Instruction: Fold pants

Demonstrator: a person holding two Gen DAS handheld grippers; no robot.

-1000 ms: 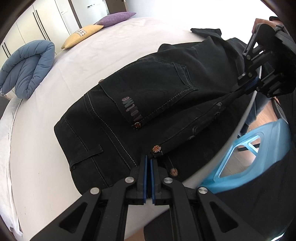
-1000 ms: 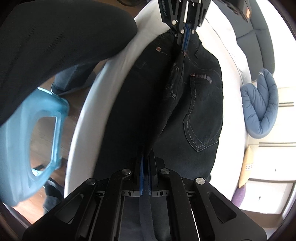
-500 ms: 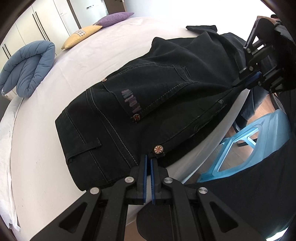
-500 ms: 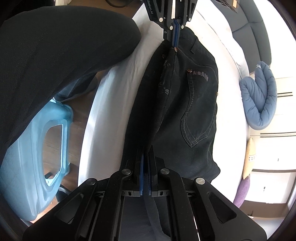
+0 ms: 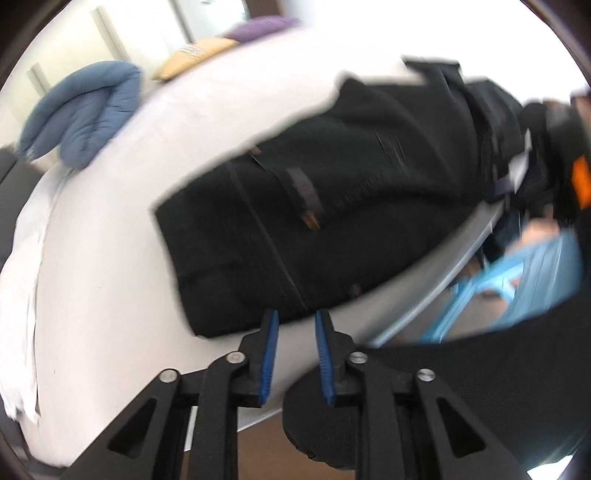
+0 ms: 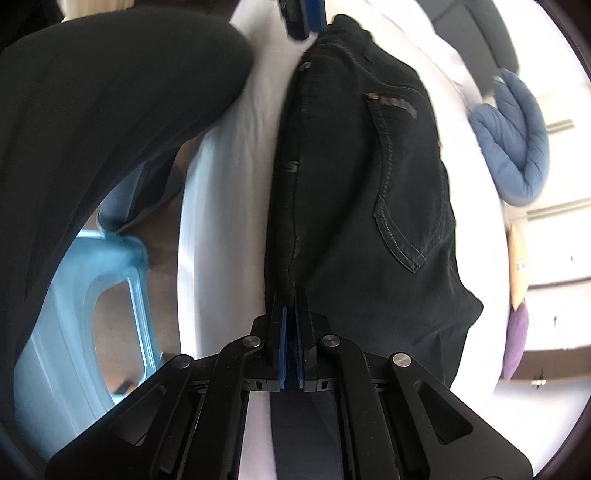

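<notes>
Black jeans (image 5: 332,229) lie folded lengthwise on the white bed (image 5: 110,258), back pocket up; they also show in the right wrist view (image 6: 369,184). My left gripper (image 5: 294,321) is open and empty, just off the waistband edge near the bed's front edge; its blue tips show at the top of the right wrist view (image 6: 303,18). My right gripper (image 6: 291,299) is shut on the jeans' folded edge at the far end; it appears blurred in the left wrist view (image 5: 506,184).
A blue quilted cushion (image 5: 81,114), a yellow pillow (image 5: 192,55) and a purple pillow (image 5: 258,27) lie at the bed's far side. A light blue plastic stool (image 6: 74,314) stands on the floor by the bed. My dark-clothed body (image 6: 110,129) is close by.
My left gripper has opened and let go of the waistband, pulling back slightly. The jeans have settled flat on the bed. My right gripper still holds its edge.
</notes>
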